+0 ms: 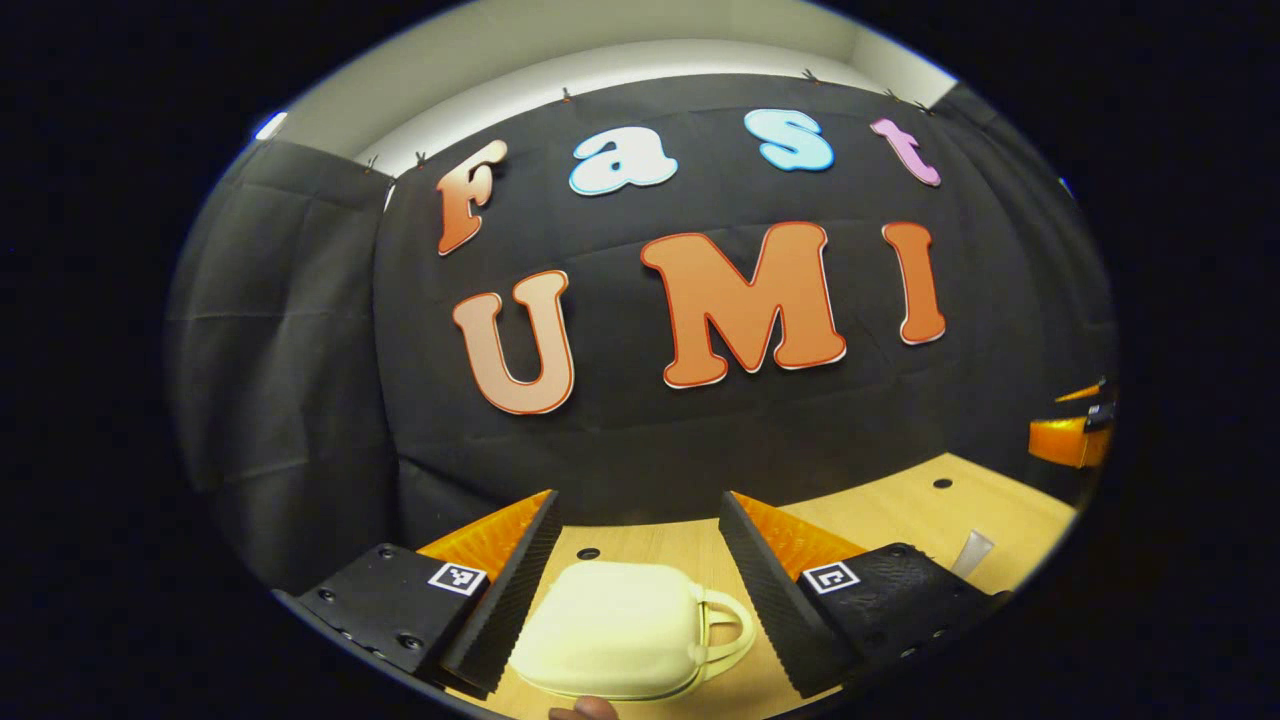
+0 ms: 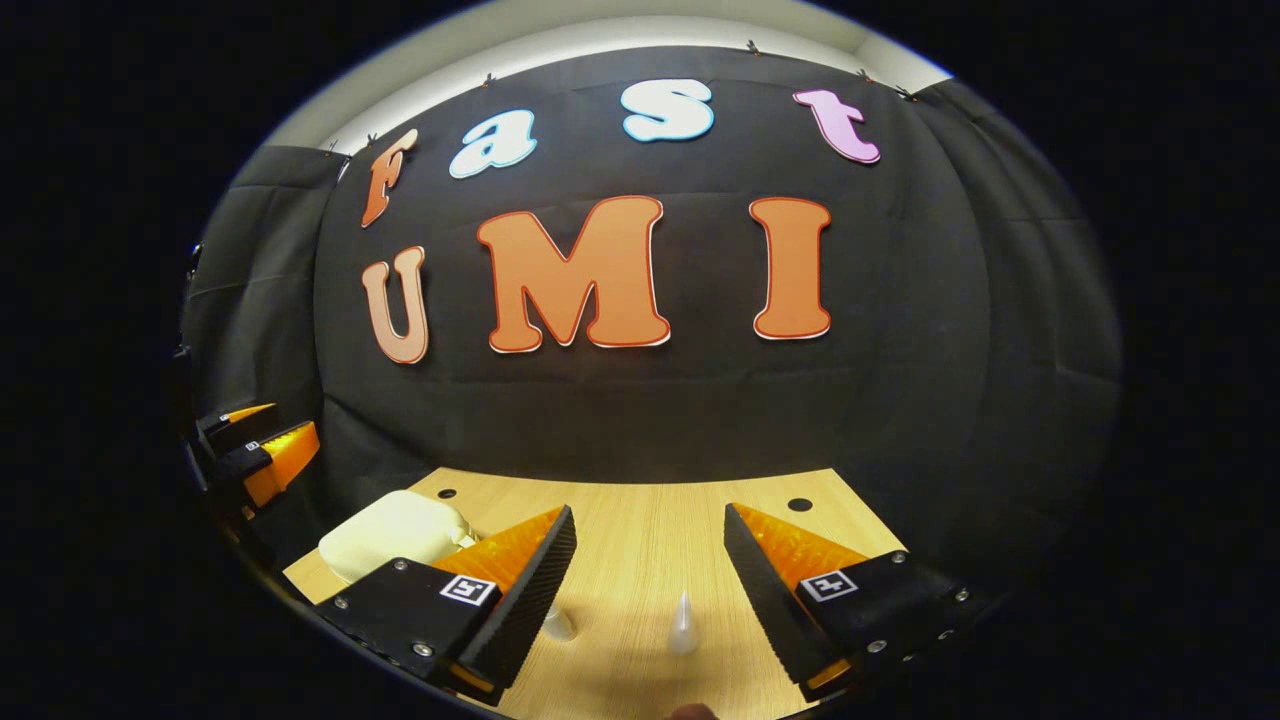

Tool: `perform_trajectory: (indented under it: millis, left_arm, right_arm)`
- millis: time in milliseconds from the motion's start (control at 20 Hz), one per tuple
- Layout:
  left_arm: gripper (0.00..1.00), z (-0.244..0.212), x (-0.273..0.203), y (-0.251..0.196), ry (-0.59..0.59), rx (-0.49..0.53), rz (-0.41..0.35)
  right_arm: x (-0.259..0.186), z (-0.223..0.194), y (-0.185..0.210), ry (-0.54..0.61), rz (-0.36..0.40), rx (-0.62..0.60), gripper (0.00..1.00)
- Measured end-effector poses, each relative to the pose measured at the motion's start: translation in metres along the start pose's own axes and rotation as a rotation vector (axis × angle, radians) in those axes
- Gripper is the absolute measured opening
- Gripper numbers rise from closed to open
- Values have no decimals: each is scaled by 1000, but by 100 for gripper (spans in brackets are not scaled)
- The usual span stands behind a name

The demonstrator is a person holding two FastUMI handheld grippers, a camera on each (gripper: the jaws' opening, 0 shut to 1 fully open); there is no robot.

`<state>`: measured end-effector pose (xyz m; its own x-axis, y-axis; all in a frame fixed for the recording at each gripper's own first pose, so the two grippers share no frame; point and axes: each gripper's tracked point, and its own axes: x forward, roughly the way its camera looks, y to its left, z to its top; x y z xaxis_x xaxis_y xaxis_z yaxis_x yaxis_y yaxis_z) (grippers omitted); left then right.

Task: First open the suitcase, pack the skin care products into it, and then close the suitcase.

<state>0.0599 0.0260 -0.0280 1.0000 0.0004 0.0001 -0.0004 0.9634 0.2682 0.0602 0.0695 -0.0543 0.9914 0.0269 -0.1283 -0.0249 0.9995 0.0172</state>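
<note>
A small cream suitcase (image 1: 615, 630) with a handle on its right side lies closed on the wooden table (image 1: 900, 510), below and between the fingers of my left gripper (image 1: 640, 540), which is open above it. In the right gripper view the same suitcase (image 2: 395, 535) lies at the left, partly behind a finger. My right gripper (image 2: 650, 550) is open over the table. A pale tube (image 2: 683, 625) lies between its fingers, and another small pale item (image 2: 560, 625) peeks out beside the left finger. A tube (image 1: 972, 552) lies at the right of the left gripper view.
The black cloth wall closes off the back and sides of the table. Round holes (image 2: 800, 505) mark the tabletop near its far edge. My left gripper (image 2: 255, 445) appears at the left edge of the right gripper view, and my right gripper (image 1: 1075, 435) at the right edge of the left gripper view.
</note>
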Motion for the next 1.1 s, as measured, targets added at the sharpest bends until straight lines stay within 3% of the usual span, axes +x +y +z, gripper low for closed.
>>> perform_trajectory:
  millis: [150,350,750,1100]
  left_arm:
    - [99,-21,0,-7,25,154,1]
    - [99,-71,-6,-36,113,298,-96]
    - [99,-166,-14,-71,219,665,-170]
    - [99,-216,9,-103,249,864,-217]
  right_arm:
    - [0,-13,-2,37,-6,7,95]
    - [-2,-24,-15,71,-29,11,95]
    - [-23,-63,-59,169,-131,9,95]
    - [-42,-88,-95,236,-215,49,95]
